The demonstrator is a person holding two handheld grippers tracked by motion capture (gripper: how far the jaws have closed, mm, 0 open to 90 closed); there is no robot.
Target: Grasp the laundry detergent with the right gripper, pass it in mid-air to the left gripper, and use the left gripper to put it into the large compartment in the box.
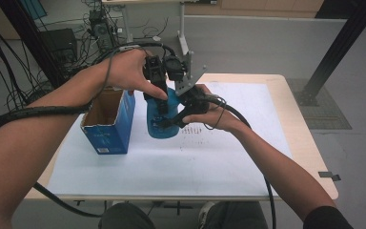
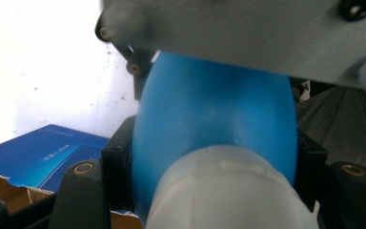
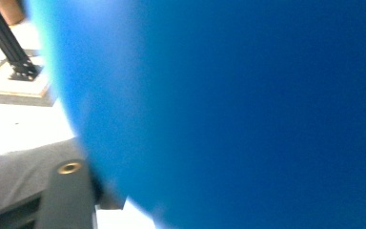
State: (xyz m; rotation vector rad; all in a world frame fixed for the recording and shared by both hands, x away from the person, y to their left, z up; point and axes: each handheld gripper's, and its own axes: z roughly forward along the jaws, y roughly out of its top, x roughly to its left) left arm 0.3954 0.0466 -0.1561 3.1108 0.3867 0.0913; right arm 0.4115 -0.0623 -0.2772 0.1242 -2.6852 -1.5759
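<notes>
A blue bottle (image 1: 164, 128) hangs upright over the white sheet, held up between both hands. My left gripper (image 1: 162, 107) comes down from above and is shut on its upper part. In the left gripper view the bottle (image 2: 209, 119) sits between both black jaws, its white cap (image 2: 228, 191) nearest the camera. My right gripper (image 1: 170, 121) reaches in from the right at the bottle's lower body. In the right gripper view the blue wall (image 3: 243, 109) is very close, one finger (image 3: 69, 191) stands at its edge, and I cannot see whether the pads press on it.
An open blue cardboard box (image 1: 107, 129) stands on the table (image 1: 295, 143) just left of the bottle, also in the left gripper view (image 2: 43, 157). The white sheet (image 1: 171, 162) covers most of the top. A black post (image 1: 336, 47) rises at the far right. Cables trail over the left edge.
</notes>
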